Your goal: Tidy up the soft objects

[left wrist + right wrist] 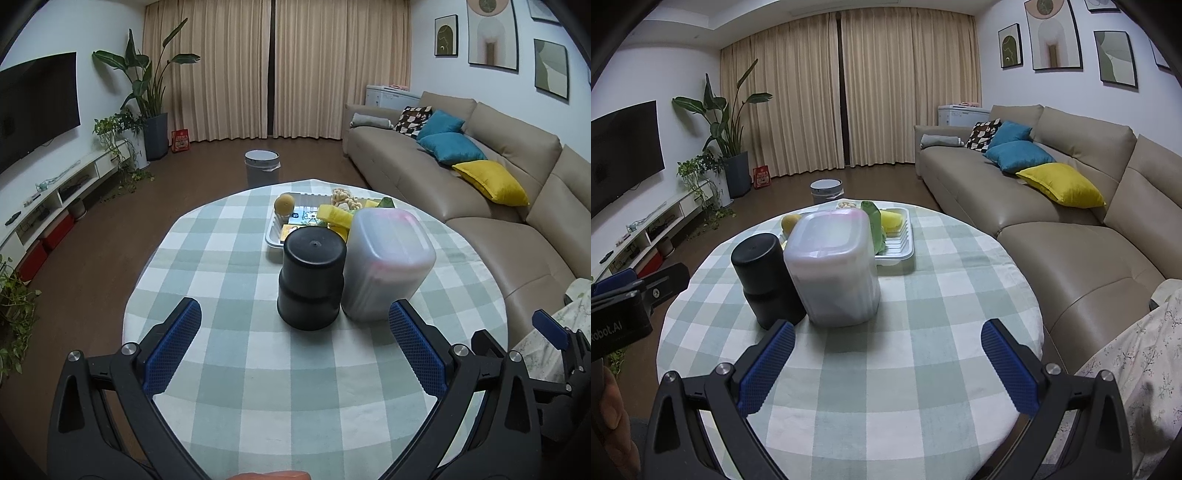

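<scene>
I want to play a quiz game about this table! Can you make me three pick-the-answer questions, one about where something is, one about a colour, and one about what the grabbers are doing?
1. Where is the white tray?
A. behind the two containers
B. on the sofa
C. on the floor

2. What colour is the round container beside the frosted box?
A. red
B. black
C. yellow

3. How is the left gripper?
A. shut on a sponge
B. holding the tray
C. open, holding nothing

Answers: 1 A, the tray sits farther back on the checked cloth. 2 B, it is dark all over. 3 C, the jaws stand wide apart over bare cloth, like the right gripper.
</scene>
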Demonstrator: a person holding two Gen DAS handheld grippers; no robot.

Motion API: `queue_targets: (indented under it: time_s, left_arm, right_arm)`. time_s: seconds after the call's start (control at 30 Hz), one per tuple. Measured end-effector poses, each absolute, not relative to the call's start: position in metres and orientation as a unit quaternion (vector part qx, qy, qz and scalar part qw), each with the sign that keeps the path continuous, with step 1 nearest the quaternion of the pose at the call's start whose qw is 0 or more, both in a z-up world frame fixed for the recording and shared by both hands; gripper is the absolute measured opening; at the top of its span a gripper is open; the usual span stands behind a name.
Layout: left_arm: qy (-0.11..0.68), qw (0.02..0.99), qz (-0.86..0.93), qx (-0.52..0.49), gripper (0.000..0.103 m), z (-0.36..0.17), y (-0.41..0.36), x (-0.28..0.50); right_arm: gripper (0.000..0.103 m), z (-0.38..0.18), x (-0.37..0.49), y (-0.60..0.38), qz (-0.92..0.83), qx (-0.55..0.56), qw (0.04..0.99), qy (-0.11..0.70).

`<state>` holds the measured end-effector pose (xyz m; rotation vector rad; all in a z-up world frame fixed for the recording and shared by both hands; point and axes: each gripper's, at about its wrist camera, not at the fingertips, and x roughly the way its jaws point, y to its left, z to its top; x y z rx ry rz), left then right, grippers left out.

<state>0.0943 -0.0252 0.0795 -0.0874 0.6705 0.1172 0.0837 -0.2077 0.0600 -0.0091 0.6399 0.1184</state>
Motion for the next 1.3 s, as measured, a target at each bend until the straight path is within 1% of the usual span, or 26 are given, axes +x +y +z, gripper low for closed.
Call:
queue_targets:
  time_s: [1.3]
  left_arm:
    - [0.334,0.940,0.057,-0.043,0.103,0.076,-0.023,0.095]
  right_arm:
    - [0.103,0.056,0.083,-0.195,0.066,-0.014,0.946,0.318]
